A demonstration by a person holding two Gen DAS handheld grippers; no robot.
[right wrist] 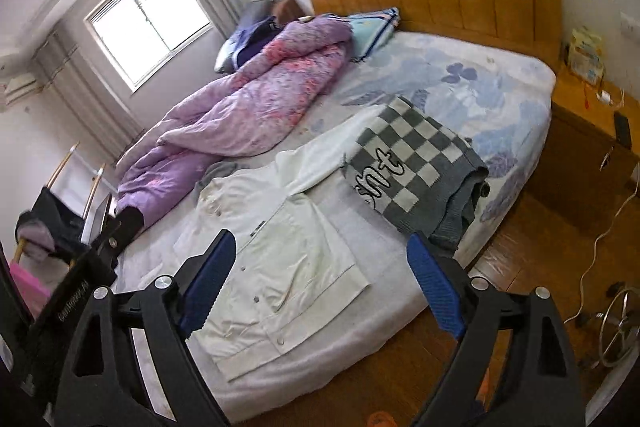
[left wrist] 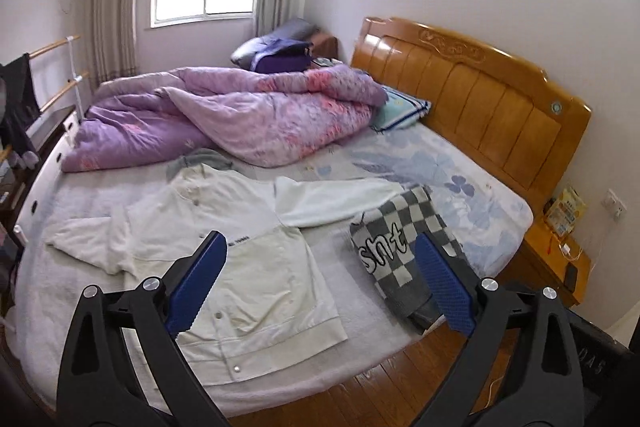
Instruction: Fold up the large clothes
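A white button-front jacket (left wrist: pixel 240 243) lies spread flat on the bed (left wrist: pixel 80 195), sleeves out to both sides, grey hood at its top; it also shows in the right wrist view (right wrist: pixel 280 255). A folded grey-and-white checkered sweater (left wrist: pixel 404 247) lies beside it to the right, on the end of the right sleeve, and shows in the right wrist view (right wrist: pixel 412 171). My left gripper (left wrist: pixel 320 267) is open and empty, held above the jacket's lower half. My right gripper (right wrist: pixel 320 267) is open and empty, above the jacket's hem near the bed edge.
A rumpled purple quilt (left wrist: pixel 224 115) covers the far half of the bed, with a pillow (left wrist: pixel 400 111) by the wooden headboard (left wrist: pixel 472 95). A nightstand (right wrist: pixel 592 131) stands right of the bed. Wooden floor (right wrist: pixel 520 267) lies in front. A clothes rack (left wrist: pixel 52 79) stands left.
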